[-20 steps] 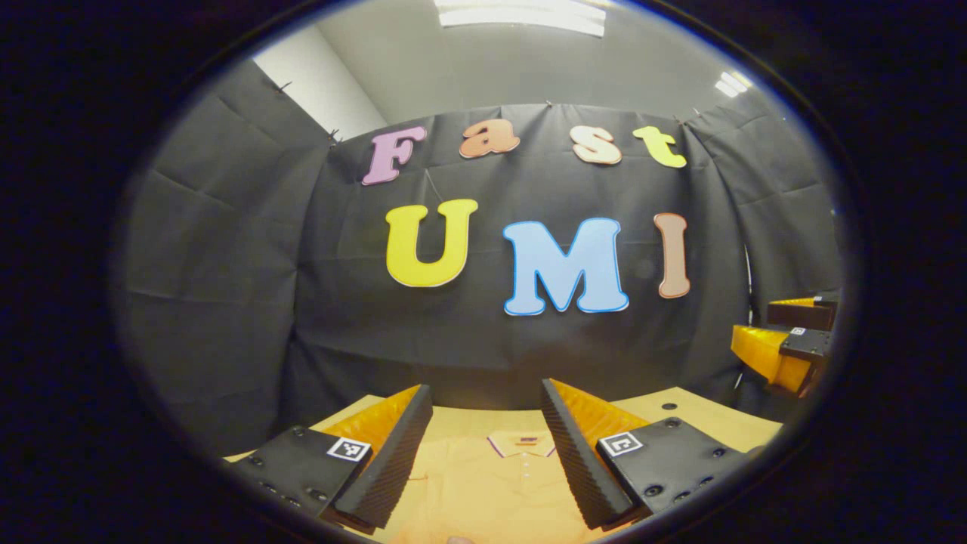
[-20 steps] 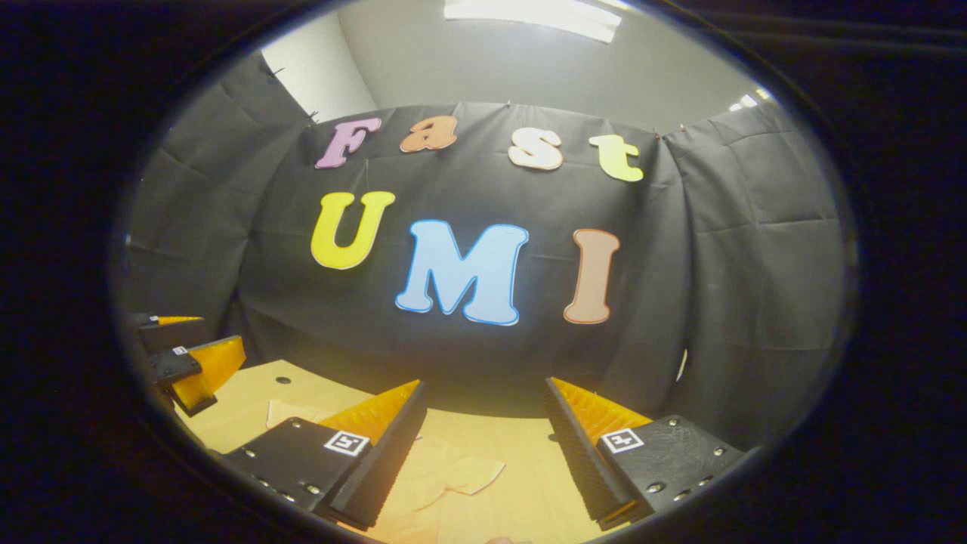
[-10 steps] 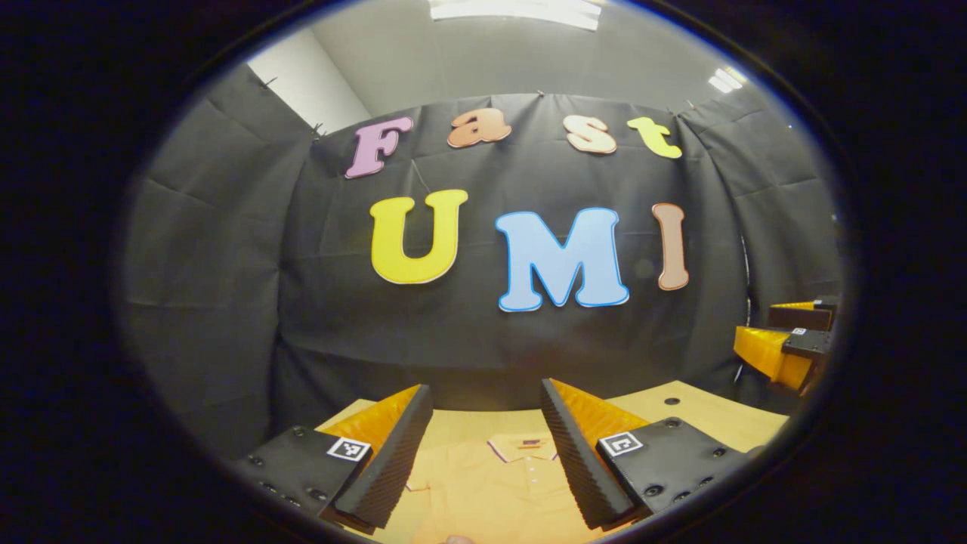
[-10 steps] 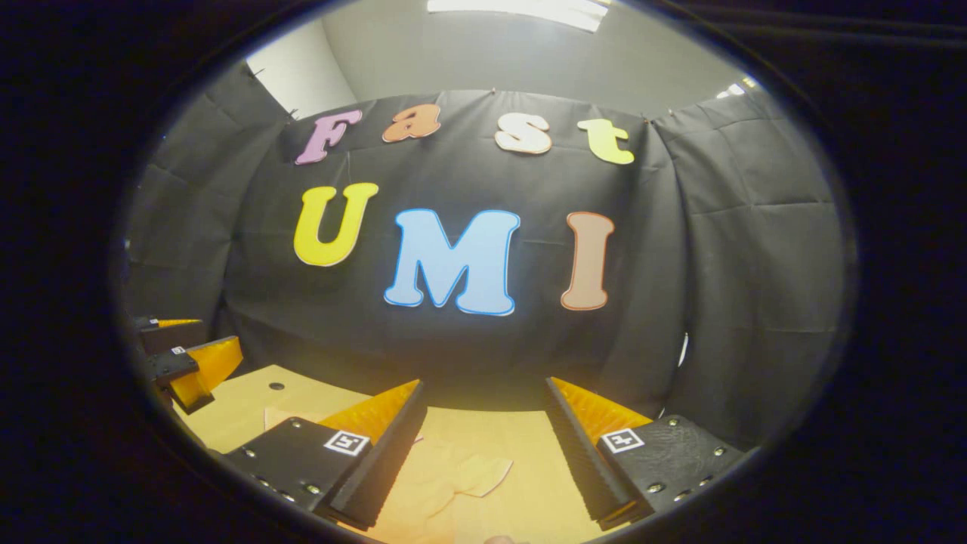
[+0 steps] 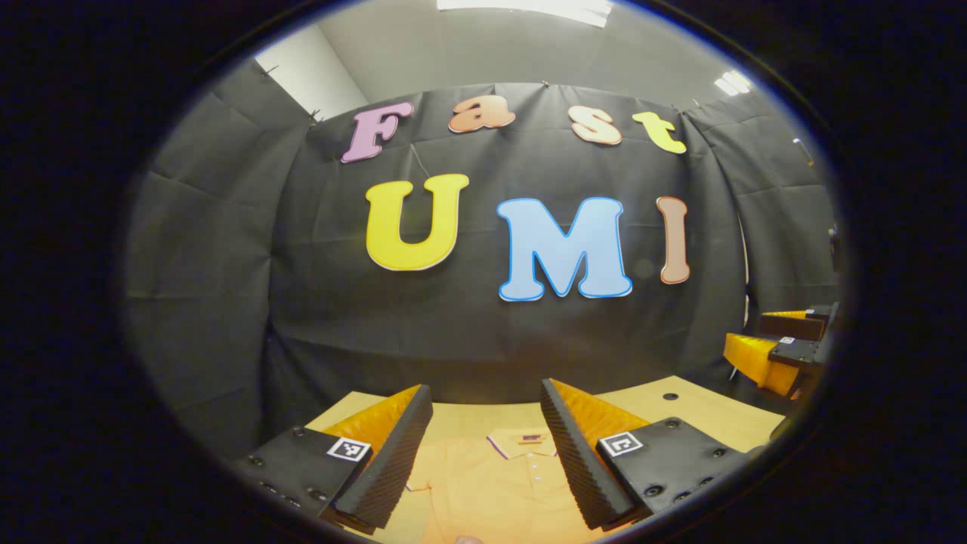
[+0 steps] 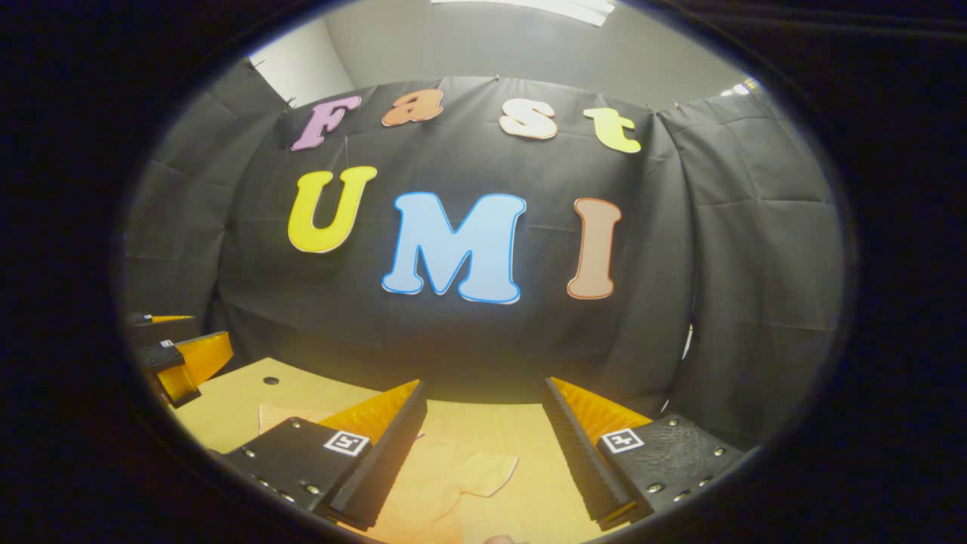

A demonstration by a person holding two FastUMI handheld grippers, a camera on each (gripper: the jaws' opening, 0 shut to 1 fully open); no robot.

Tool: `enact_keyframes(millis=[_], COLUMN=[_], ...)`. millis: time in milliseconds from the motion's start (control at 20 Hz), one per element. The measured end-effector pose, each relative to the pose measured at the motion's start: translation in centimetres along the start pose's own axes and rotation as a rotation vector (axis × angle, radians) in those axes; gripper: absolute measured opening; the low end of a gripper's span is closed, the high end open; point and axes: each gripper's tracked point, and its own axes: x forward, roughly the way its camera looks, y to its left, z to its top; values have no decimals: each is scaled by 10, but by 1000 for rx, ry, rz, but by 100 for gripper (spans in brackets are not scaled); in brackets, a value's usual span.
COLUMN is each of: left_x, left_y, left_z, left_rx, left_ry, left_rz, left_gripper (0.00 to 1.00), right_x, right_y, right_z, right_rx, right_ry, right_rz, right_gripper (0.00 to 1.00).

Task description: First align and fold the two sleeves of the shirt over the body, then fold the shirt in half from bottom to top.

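Since a second ago both cameras have tipped down slightly, so more table (image 5: 702,412) shows. Your left gripper (image 5: 483,453) and right gripper (image 6: 483,453) have their jaws apart, holding nothing. Between them the shirt (image 5: 491,491) lies flat on the table, collar away from you; a sleeve (image 6: 468,472) looks unfolded, so probably nothing is done yet. The hem is cut off below.

The left hand-held gripper (image 5: 483,446) is hovering above the table (image 5: 680,412) with its jaws standing apart, framing the collar of an orange shirt (image 5: 491,483) lying flat. The right hand-held gripper (image 5: 770,347) is hanging far off to the side.
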Motion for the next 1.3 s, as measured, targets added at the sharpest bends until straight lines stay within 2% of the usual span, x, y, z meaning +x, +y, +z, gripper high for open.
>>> enact_keyframes(millis=[400, 600, 950, 1300], left_x=[15, 21, 25, 29], left_y=[8, 12, 31, 40], left_z=[-17, -27, -39, -51], left_rx=[4, -5, 3, 7], left_ry=[28, 53, 89, 122], left_rz=[-17, -14, 33, 49], left_gripper=[95, 95, 95, 96], right_x=[59, 92, 138, 169], right_y=[9, 4, -7, -24], right_z=[-74, -118, -183, -249], right_rx=[55, 41, 44, 107], right_ry=[219, 332, 475, 643], right_rz=[27, 6, -29, -86], right_gripper=[96, 96, 96, 96])
